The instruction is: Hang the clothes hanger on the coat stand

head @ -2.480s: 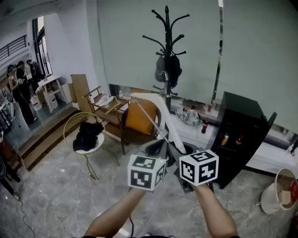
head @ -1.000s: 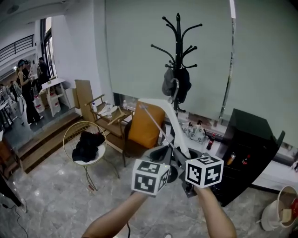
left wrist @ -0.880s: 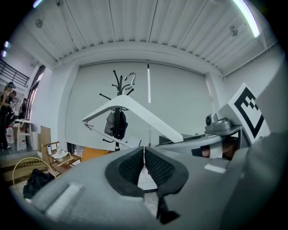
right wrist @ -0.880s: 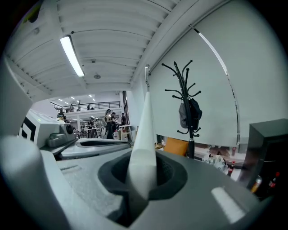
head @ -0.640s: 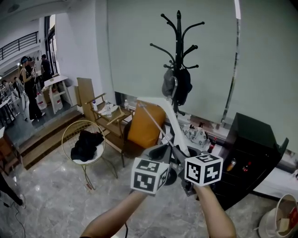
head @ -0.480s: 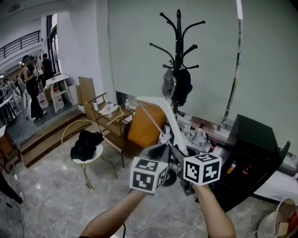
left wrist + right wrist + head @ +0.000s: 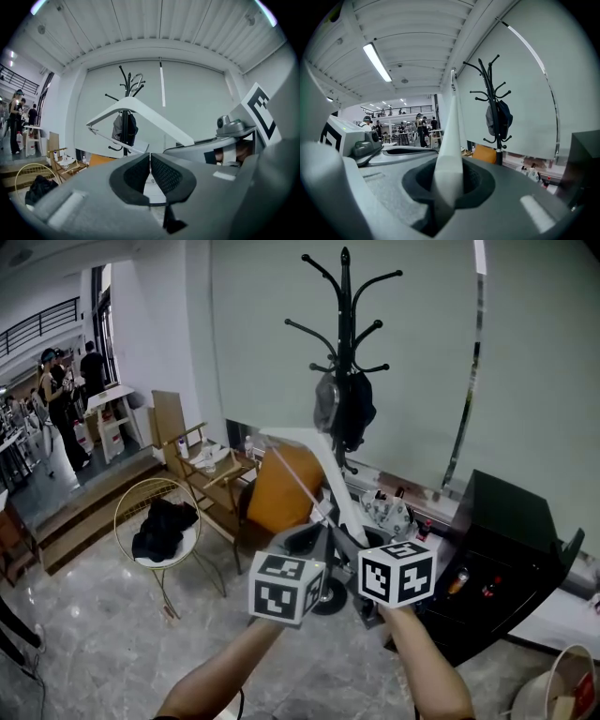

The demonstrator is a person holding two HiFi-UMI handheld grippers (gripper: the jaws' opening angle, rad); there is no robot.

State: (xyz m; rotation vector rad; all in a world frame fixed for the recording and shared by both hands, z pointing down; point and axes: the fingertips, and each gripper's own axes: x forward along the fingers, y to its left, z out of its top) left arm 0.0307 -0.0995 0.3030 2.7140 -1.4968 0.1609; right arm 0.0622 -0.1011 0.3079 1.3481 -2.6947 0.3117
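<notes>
Right gripper (image 7: 447, 185): clenched on one arm of hanger (image 7: 334, 479). Left gripper (image 7: 150, 171): jaws pressed together, nothing between; just beside the right.
Hanger: aloft, hook (image 7: 327, 397) uppermost, in front of stand (image 7: 345, 315), level with dark bag (image 7: 354, 413) on a lower peg; contact with stand not discernible.
Done: hanger in hand and raised near stand.
Left, by appearance: hooking over a peg, then letting go.

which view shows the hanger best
The left gripper view: the hanger shows side-on as a nearly whole triangle, hook included. The head view shows it foreshortened, its hook overlapping the stand. The right gripper view shows it only edge-on, clamped in the right tongs.
</notes>
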